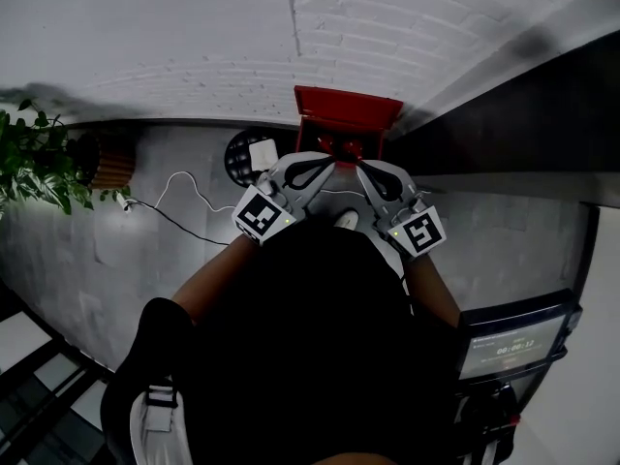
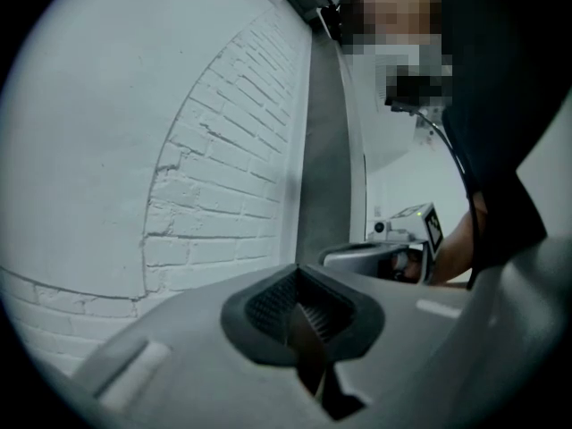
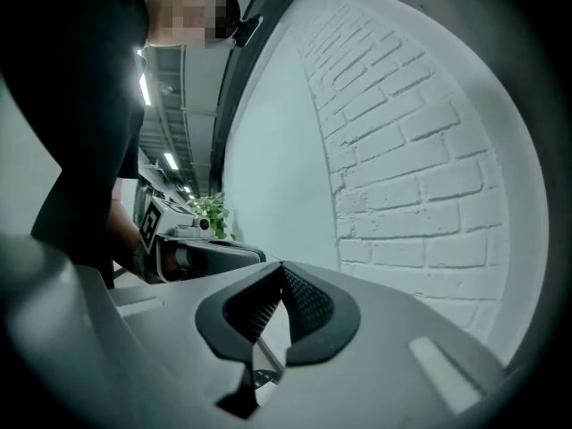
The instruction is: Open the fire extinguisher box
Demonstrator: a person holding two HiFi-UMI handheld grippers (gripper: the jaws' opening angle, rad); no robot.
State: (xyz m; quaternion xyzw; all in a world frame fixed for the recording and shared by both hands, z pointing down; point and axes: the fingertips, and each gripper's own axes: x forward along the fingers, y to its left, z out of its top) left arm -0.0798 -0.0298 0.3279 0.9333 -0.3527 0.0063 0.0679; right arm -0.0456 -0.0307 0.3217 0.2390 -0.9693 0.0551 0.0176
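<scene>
Fire extinguisher box (image 1: 347, 108) sits on the floor at 12 o'clk from the person, red, hard against the white brick wall (image 1: 407, 17). A flat red panel shows on top w/ a darker part below it toward the person, but from the head view I can't tell if that's the lid shut or swung up. L gripper (image 1: 325, 166) and R gripper (image 1: 363, 168) are held level above the box, tips close to each other, each w/ its jaws pressed together on nothing. Their own views show only wall and the other gripper. This fits either hands poised ahead of going for the lid, or hands pulled clear of a lid already up. Either way, my judgement: keep the tips from knocking together, keep the box centred in the head view, and mind the cable (image 1: 184, 223) at 9 o'clk and the plant (image 1: 34, 163) beyond it.
</scene>
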